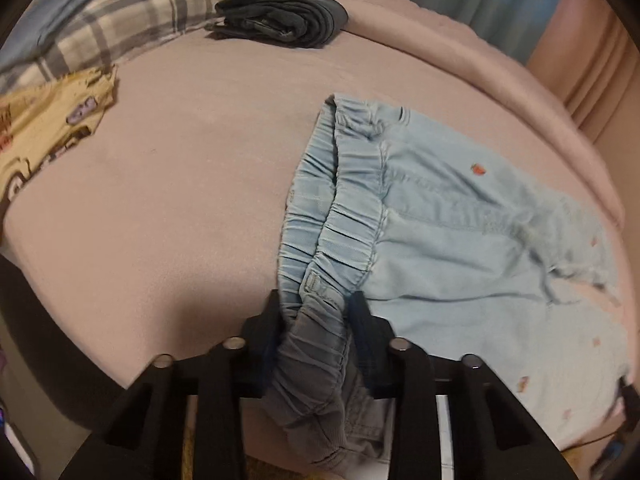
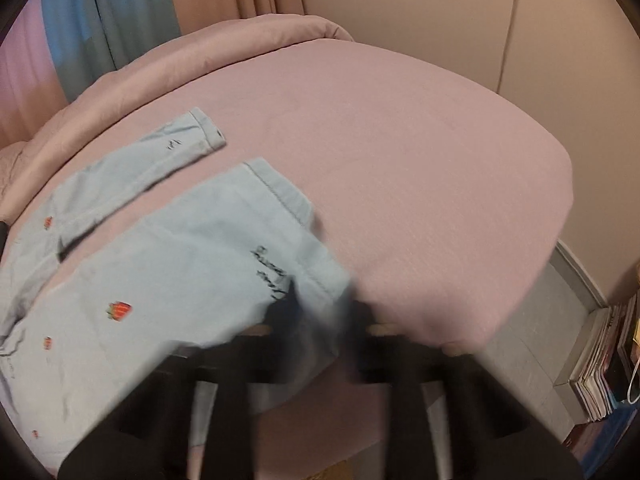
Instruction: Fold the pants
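Note:
Light blue denim pants (image 1: 440, 216) with small red strawberry marks lie spread on a pink bed (image 1: 180, 184). In the left wrist view, my left gripper (image 1: 316, 304) is shut on the near end of the gathered elastic waistband (image 1: 340, 208) at the bed's front edge. In the right wrist view, the pants (image 2: 168, 264) lie with two legs apart, the far leg's cuff (image 2: 204, 128) flat on the bed. My right gripper (image 2: 320, 308) is shut on the near leg's cuff (image 2: 320, 264); this view is blurred by motion.
At the bed's far left lie a folded dark garment (image 1: 280, 16), a plaid garment (image 1: 132, 16) and a yellow printed garment (image 1: 48, 128). A rolled pink blanket (image 2: 240, 36) lines the far edge. Curtains hang behind. Stacked magazines (image 2: 600, 360) stand on the floor at the right.

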`<action>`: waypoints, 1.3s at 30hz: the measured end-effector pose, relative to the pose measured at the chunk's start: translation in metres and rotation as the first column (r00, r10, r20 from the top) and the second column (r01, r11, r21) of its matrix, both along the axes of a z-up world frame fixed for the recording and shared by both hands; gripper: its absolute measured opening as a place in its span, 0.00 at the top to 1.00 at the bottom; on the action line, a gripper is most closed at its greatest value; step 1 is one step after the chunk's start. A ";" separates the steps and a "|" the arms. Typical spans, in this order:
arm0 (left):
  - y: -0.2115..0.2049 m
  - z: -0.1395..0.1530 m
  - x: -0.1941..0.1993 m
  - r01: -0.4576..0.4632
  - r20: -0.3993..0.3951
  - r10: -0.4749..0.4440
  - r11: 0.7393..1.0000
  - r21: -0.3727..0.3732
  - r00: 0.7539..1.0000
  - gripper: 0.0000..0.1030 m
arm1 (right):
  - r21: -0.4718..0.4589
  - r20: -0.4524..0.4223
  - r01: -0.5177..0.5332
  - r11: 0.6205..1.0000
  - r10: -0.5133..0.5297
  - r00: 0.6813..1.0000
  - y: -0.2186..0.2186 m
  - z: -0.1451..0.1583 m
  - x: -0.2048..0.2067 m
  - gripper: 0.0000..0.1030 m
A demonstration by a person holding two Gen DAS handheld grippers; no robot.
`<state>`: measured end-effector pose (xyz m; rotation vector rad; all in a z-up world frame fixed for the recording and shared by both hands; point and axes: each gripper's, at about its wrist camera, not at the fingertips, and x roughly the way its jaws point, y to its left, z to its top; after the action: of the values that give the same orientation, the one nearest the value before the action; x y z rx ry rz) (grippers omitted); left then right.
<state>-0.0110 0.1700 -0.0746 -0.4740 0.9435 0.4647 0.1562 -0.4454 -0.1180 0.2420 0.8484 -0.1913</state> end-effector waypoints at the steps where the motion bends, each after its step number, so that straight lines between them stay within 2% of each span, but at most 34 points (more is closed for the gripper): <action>1: 0.002 0.004 -0.003 -0.002 0.010 0.002 1.000 -0.021 1.000 0.74 | 0.007 0.015 0.009 1.000 -0.009 1.000 -0.001 0.009 0.001 0.86; 5: 0.009 0.018 -0.006 0.014 0.051 -0.013 1.000 -0.008 0.999 0.76 | 0.036 0.138 -0.004 0.999 -0.001 0.990 -0.002 0.050 -0.011 0.87; 6: 0.008 0.021 -0.008 0.009 0.047 -0.010 1.000 0.019 0.999 0.77 | 0.038 0.155 -0.002 0.999 -0.004 0.988 -0.001 0.057 -0.014 0.87; 8: 0.012 0.016 -0.006 0.017 0.041 -0.017 1.000 0.006 0.999 0.77 | 0.020 0.158 0.005 1.000 -0.008 0.987 0.001 0.062 -0.013 0.87; 11: 0.023 -0.007 -0.003 0.005 0.008 -0.005 1.000 -0.027 1.000 0.75 | -0.016 0.091 0.023 1.000 -0.021 0.996 0.000 0.044 -0.017 0.87; 15: 0.023 -0.007 -0.005 0.030 0.014 -0.030 0.999 -0.019 0.999 0.74 | -0.017 -0.026 0.038 0.999 -0.039 0.999 -0.009 -0.003 -0.013 0.87; 18: 0.026 -0.006 -0.006 0.026 0.012 -0.026 0.999 -0.047 1.000 0.73 | -0.008 -0.002 0.046 0.999 -0.046 0.999 -0.010 -0.004 -0.015 0.86; 23: 0.027 -0.005 -0.006 0.019 0.004 -0.019 0.999 -0.044 1.000 0.71 | -0.017 0.042 0.035 0.999 -0.034 0.999 -0.012 0.021 -0.030 0.86; 25: 0.028 -0.006 0.000 0.010 -0.007 -0.011 1.000 -0.024 1.000 0.69 | -0.010 0.010 0.032 0.999 -0.032 0.999 -0.013 0.014 -0.028 0.86; 27: 0.026 -0.006 0.001 0.009 -0.013 -0.010 1.000 -0.006 1.000 0.69 | 0.020 -0.041 0.039 0.999 -0.038 0.998 -0.023 -0.009 -0.024 0.85; 29: 0.026 -0.004 0.002 0.011 -0.019 -0.010 1.000 0.006 1.000 0.67 | 0.015 -0.015 0.041 0.999 -0.041 0.999 -0.023 -0.008 -0.027 0.86; 31: 0.027 -0.003 0.002 0.006 -0.024 -0.006 1.000 0.013 1.000 0.58 | -0.017 -0.046 0.051 0.999 -0.052 0.998 -0.021 -0.002 -0.027 0.82; 33: 0.028 0.003 0.001 0.001 -0.025 -0.001 1.000 0.007 1.000 0.56 | -0.064 -0.086 0.071 0.995 -0.076 0.993 -0.019 0.007 -0.025 0.67; 34: 0.027 0.007 -0.001 0.001 -0.020 -0.001 1.000 0.000 1.000 0.56 | -0.091 -0.090 0.075 0.993 -0.083 0.992 -0.018 0.012 -0.024 0.64; 36: 0.025 0.021 -0.005 -0.014 -0.003 0.014 1.000 0.022 1.000 0.56 | -0.124 -0.043 0.074 0.989 -0.080 0.996 -0.015 0.032 -0.036 0.49; 38: 0.019 0.037 -0.007 -0.010 0.051 0.008 0.999 0.037 0.999 0.56 | -0.130 0.001 0.058 0.990 -0.058 0.998 -0.008 0.049 -0.039 0.40; 39: 0.012 0.045 -0.007 0.010 0.081 -0.012 0.999 0.031 0.997 0.56 | -0.121 0.011 0.032 0.992 -0.030 0.999 -0.002 0.055 -0.037 0.40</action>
<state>-0.0181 0.1823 -0.0295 -0.4565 0.8595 0.4463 0.1190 -0.4477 -0.0632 0.1419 0.8208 -0.2698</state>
